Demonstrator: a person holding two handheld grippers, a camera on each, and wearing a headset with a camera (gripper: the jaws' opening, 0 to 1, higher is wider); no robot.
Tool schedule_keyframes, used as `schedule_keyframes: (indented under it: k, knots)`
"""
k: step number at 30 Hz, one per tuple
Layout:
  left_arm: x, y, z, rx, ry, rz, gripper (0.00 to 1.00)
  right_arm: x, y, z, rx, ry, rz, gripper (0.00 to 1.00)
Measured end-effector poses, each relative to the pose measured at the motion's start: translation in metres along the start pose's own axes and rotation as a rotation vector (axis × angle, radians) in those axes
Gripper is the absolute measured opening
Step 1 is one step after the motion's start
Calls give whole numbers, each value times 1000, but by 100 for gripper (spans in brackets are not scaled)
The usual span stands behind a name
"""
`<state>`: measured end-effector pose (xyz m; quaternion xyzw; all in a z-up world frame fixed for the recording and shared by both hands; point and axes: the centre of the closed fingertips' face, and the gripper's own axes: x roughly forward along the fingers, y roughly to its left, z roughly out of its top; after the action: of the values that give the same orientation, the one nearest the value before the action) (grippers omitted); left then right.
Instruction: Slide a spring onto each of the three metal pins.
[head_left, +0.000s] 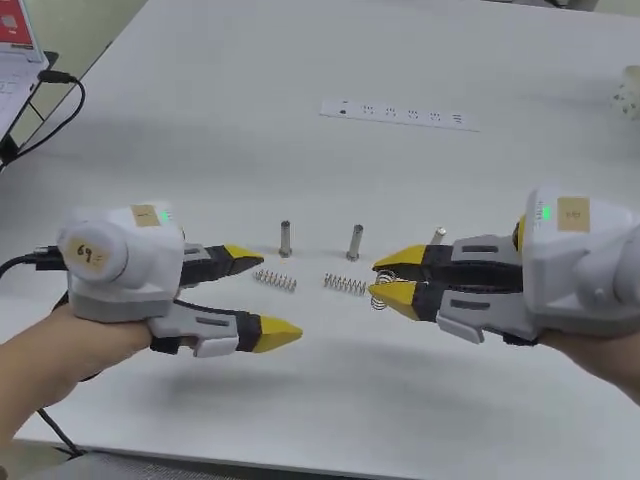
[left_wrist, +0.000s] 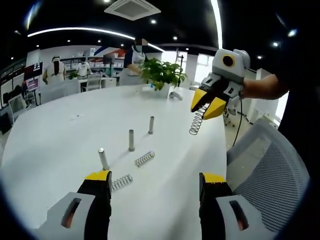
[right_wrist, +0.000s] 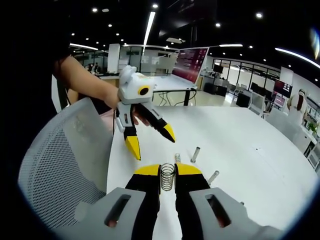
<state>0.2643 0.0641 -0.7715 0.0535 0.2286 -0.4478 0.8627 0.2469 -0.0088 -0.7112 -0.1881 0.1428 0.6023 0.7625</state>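
Note:
Three short metal pins stand upright in a row on the white table: left pin (head_left: 285, 238), middle pin (head_left: 355, 242), right pin (head_left: 438, 236), all bare. Two springs (head_left: 275, 280) (head_left: 346, 285) lie flat just in front of them. My right gripper (head_left: 385, 277) is shut on a third spring (head_left: 379, 292), held upright between its yellow tips (right_wrist: 167, 176) and above the table. My left gripper (head_left: 268, 295) hangs open and empty to the left of the pins, its jaws wide apart (left_wrist: 155, 176). In the left gripper view the pins (left_wrist: 131, 140) and loose springs (left_wrist: 144, 158) lie ahead, with the right gripper (left_wrist: 209, 104) beyond.
A white power strip (head_left: 400, 113) lies farther back on the table. A laptop (head_left: 15, 50) and a black cable (head_left: 60, 110) sit at the far left edge. A grey mesh chair (right_wrist: 70, 165) stands beside the table, and a potted plant (left_wrist: 160, 75) at its far end.

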Motion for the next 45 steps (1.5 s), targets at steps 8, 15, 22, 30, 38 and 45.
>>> schedule_keyframes:
  k: [8, 15, 22, 30, 38, 45]
  knots:
    - [-5, 7, -4, -11, 8, 31, 85, -2, -5, -2, 15, -2, -20, 8]
    - [-9, 12, -10, -53, 14, 54, 98, -5, -11, -5, 28, 0, -42, 8]
    - [-15, 17, -13, -63, 16, 69, 98, -8, -19, -8, 33, 4, -64, 8]
    - [-21, 21, -11, -69, 6, 90, 98, -17, -42, -12, 76, -5, -131, 8]
    - [-23, 21, -14, -62, 7, 93, 98, -28, -75, -20, 82, 27, -202, 8]
    - [-24, 22, -15, -68, 11, 97, 98, -34, -97, -27, 111, 31, -253, 8]
